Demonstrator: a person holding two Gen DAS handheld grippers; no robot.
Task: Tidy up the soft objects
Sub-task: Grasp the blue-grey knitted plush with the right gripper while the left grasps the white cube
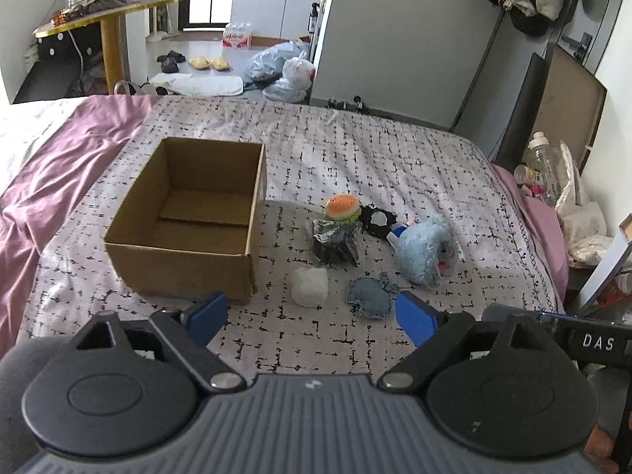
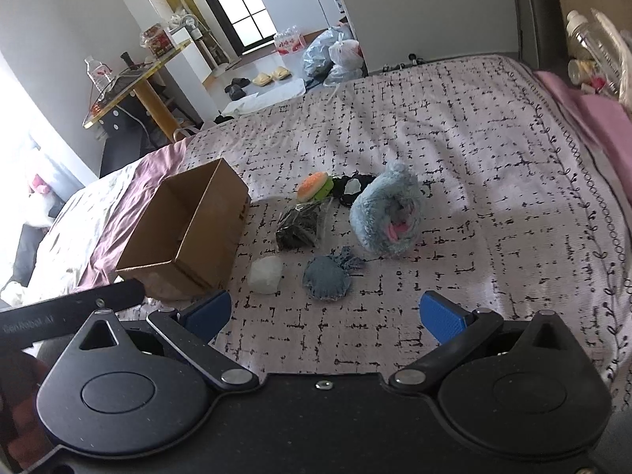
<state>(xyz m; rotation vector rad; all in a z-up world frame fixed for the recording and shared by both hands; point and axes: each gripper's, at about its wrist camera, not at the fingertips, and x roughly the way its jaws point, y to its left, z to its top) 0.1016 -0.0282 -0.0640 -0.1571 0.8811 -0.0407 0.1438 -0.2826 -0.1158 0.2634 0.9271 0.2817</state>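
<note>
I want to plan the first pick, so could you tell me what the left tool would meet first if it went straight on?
Probably the white soft lump, centred beyond the open left tool; the denim pouch lies just right. Depth is uncertain.

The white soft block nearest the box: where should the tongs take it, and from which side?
Grip the white soft block across its middle, coming down from above and the near side. It lies low and squarish on the bedspread, apart from the cardboard box and the denim pouch, so both flanks look free. The left tongs stand open before it.
</note>
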